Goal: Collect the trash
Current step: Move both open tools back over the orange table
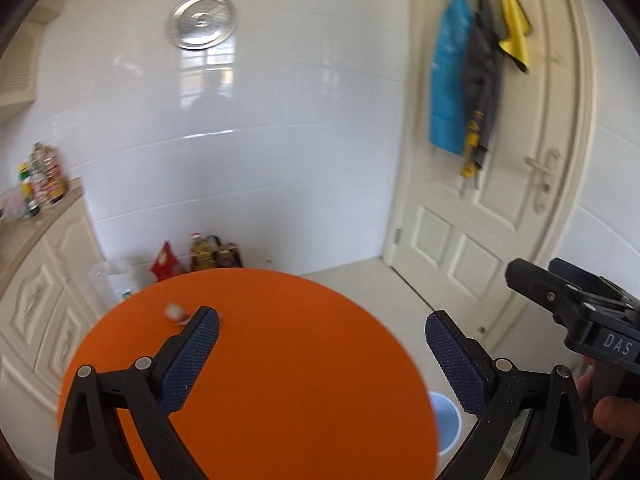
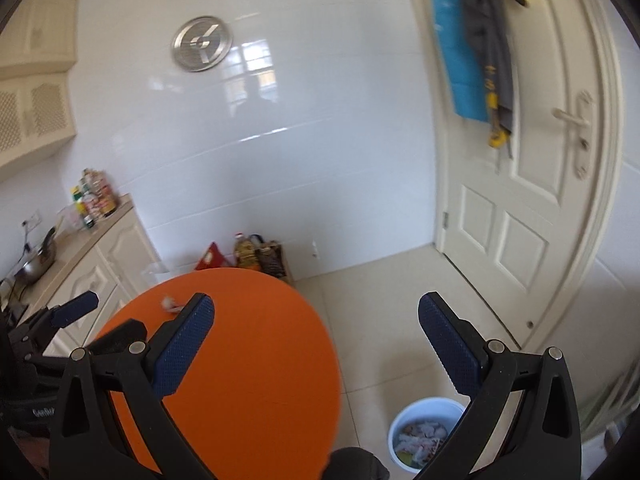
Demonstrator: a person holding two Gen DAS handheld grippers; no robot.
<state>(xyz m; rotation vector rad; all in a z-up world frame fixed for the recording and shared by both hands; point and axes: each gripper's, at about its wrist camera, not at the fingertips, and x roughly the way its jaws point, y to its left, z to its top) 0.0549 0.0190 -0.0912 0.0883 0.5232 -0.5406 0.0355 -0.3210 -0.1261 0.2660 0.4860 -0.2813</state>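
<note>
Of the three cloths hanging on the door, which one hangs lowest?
The blue cloth, leftmost of the three; the grey cloth beside it ends near the same height, and the yellow cloth ends far higher.

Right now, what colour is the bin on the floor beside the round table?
The bin is white or very pale blue, holding scraps; the right wrist view shows it best.
</note>
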